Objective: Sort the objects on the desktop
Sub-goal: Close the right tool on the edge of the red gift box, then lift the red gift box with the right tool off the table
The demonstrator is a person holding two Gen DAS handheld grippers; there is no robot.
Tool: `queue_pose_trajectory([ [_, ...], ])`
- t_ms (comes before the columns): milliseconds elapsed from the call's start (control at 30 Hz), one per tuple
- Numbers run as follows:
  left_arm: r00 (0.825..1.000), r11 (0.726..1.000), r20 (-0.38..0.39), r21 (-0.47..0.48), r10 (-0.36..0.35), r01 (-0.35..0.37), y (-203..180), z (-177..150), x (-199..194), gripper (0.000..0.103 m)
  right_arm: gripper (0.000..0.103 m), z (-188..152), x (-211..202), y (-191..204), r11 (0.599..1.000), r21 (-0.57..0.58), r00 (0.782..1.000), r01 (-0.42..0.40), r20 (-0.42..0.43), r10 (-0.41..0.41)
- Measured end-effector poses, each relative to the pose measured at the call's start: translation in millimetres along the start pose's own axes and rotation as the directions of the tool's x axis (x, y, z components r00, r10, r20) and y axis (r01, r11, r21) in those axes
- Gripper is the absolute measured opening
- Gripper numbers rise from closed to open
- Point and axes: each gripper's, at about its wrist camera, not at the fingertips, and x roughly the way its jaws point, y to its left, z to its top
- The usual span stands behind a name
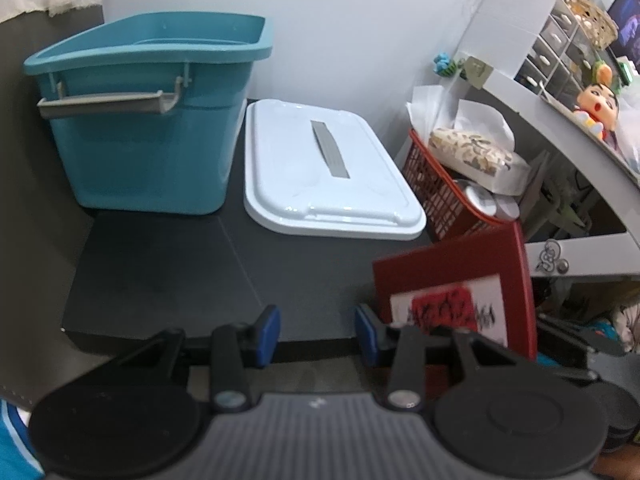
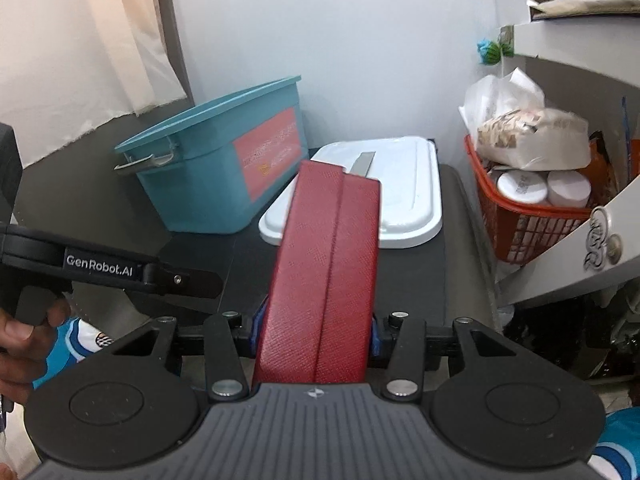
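My right gripper is shut on a red textured box, its blue pads pressing both sides. The box juts forward, tilted, above the black table. In the left wrist view the same red box stands at the right and shows a white label with red and black print. My left gripper is open over the table's near edge with nothing between its blue pads. A teal storage bin with a grey handle stands at the back left. Its white lid lies flat beside it.
A red mesh basket with bags and white jars sits at the right against a grey shelf unit. On the shelf stand small drawers and a doll. A hand grips the left tool, whose finger reaches in from the left.
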Motion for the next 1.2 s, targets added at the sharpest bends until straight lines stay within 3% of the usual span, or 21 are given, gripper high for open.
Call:
queue_pose_trajectory([
  [200, 1.0, 1.0, -0.006, 0.002, 0.003, -0.003, -0.4, -0.9, 2.7, 0.044, 0.048, -6.6, 11.5, 4.3, 1.0, -0.017, 0.999, -0.003, -0.043, 0.002],
  [567, 1.0, 1.0, -0.011, 0.011, 0.005, -0.005, -1.6, -1.5, 5.4, 0.044, 0.045, -6.7, 12.6, 4.2, 1.0, -0.028, 0.999, 0.003, -0.042, -0.004],
  [1200, 0.997, 0.999, 0.058, 0.008, -0.05, 0.049, -6.6, 8.2, -16.1, 0.044, 0.045, 5.9, -11.8, 10.5, 0.999, -0.053, 0.998, -0.008, 0.062, 0.011],
])
